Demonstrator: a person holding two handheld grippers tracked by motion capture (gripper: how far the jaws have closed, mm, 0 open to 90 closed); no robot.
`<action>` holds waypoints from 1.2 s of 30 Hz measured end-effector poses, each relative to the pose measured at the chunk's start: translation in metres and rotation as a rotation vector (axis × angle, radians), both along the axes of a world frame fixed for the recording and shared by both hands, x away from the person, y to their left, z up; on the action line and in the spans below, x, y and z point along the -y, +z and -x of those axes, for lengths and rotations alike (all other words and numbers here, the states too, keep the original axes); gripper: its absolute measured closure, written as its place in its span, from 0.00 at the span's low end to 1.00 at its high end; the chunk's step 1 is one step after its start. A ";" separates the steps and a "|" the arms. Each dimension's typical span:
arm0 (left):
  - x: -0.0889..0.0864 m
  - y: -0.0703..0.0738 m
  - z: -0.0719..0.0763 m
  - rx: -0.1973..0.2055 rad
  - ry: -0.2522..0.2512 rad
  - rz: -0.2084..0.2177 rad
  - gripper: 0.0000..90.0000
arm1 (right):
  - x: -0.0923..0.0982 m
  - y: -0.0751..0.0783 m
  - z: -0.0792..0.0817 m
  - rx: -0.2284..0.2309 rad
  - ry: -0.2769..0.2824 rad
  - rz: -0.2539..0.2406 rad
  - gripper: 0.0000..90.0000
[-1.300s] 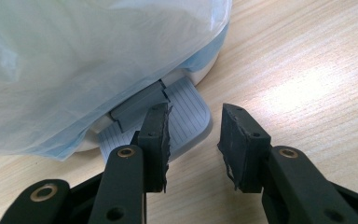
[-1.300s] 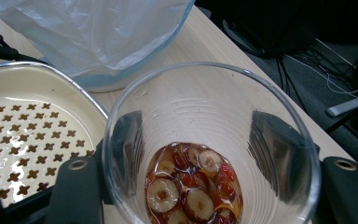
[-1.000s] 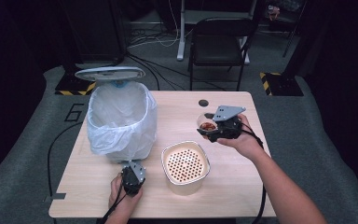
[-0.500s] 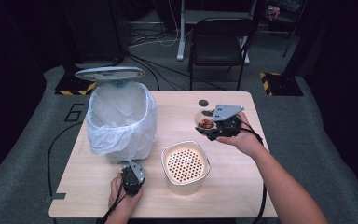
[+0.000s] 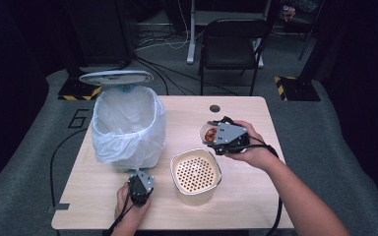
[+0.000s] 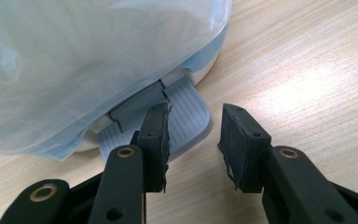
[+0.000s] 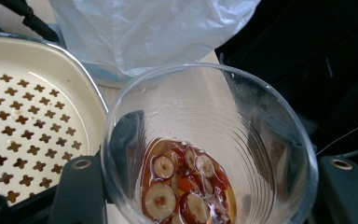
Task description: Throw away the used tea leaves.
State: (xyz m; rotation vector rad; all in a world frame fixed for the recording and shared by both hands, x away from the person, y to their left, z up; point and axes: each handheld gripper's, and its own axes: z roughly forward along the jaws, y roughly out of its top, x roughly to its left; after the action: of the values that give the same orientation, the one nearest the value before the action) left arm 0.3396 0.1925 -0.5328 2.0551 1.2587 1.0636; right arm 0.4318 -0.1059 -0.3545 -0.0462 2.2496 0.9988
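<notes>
Since the earlier frame my right gripper point(image 5: 215, 135) has carried the clear plastic cup point(image 7: 209, 144) a little toward the cream strainer box point(image 5: 196, 176), which now sits just in front of and left of the cup. Its jaws are about half closed, clamped on the cup's wall, and they hold it upright with sliced red fruit in amber liquid at the bottom. I judge the step is pouring the cup through the strainer box, so I want the cup's rim over the middle of the holes before I tip it, and I tip slowly so the slices do not spill over the edge. My left gripper point(image 6: 193, 135) rests near the front edge of the table, left of the strainer box, holding nothing; its jaws show a gap and point at the pedal of the bag-lined bin point(image 5: 128, 125). The wooden table point(image 5: 256, 196) stands on grey carpet, with a dark chair point(image 5: 232, 49) behind it, well beyond the strainer box.
</notes>
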 end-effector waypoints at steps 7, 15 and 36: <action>0.000 0.000 0.000 0.002 -0.001 0.001 0.69 | -0.012 -0.004 0.014 0.117 0.028 0.116 0.42; 0.000 0.000 0.000 0.002 -0.002 0.001 0.69 | -0.029 -0.008 0.034 0.294 0.078 0.310 0.43; 0.000 0.000 0.000 0.005 0.003 -0.004 0.69 | -0.051 -0.044 0.070 0.925 0.240 0.773 0.45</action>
State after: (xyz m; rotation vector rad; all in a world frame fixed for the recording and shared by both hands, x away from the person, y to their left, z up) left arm 0.3394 0.1925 -0.5329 2.0530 1.2584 1.0735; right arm 0.3619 -0.0550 -0.3982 -0.9244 1.6153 0.0700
